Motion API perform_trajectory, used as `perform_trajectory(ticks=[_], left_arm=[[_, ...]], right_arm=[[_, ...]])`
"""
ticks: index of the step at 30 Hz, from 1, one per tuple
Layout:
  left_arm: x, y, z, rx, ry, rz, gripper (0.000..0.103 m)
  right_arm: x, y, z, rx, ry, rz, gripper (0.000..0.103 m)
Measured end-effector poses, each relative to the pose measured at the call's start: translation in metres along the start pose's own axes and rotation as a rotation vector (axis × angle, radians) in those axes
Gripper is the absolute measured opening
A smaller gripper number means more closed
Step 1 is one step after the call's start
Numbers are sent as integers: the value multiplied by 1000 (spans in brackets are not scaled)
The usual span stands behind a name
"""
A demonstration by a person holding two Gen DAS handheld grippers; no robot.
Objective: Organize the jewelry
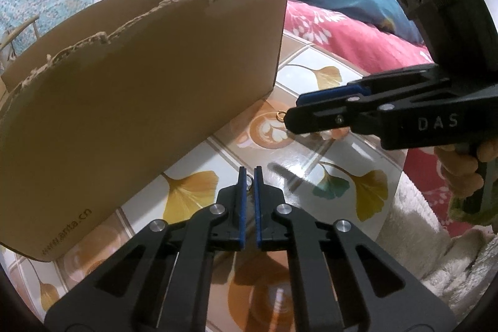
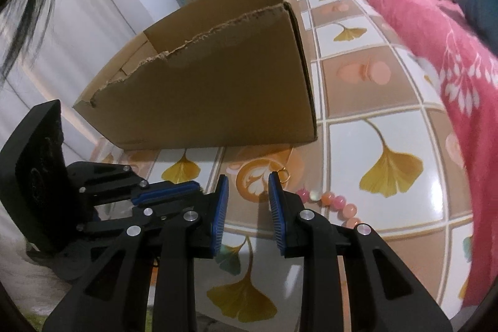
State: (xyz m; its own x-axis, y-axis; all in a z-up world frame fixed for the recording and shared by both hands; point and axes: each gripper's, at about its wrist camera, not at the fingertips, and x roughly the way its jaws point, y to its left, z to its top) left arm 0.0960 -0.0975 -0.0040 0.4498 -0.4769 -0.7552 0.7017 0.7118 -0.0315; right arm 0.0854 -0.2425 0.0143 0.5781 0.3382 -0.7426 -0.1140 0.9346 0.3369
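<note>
Brightness: moderate indoor light, both views evenly exposed.
Glare: white sheen on the glossy tablecloth (image 1: 314, 173), strongest at the right side of the right wrist view (image 2: 414, 207).
Shadows: soft; dark band under the cardboard box (image 2: 218, 101); blurred dark streak on the cloth ahead of the left gripper (image 1: 249, 176).
Distortion: heavy fisheye bowing, black vignette at corners.
Focus: distant wall soft; near linkages slightly soft.
Indicator: green LED flare, upper right of left wrist view.
</note>
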Motion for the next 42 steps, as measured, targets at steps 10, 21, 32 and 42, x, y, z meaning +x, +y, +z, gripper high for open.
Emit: perform_trajectory(ticks=[10, 21, 32, 42], left_arm=[[-3, 11, -3, -21, 4, 54, 4], [-9, 17, -6, -65, 6, 45, 4], [-10, 13, -6, -31, 13, 104, 23], [-6, 23, -6, -44, 27, 102, 23]], right_arm=[[0, 1, 4, -35, 6, -49, 27], [-2, -2, 3, -16, -3, -45, 27], [-1, -4, 0, -2, -2, -33, 27], [-1, -5, 0, 1, -15, -32, 27]])
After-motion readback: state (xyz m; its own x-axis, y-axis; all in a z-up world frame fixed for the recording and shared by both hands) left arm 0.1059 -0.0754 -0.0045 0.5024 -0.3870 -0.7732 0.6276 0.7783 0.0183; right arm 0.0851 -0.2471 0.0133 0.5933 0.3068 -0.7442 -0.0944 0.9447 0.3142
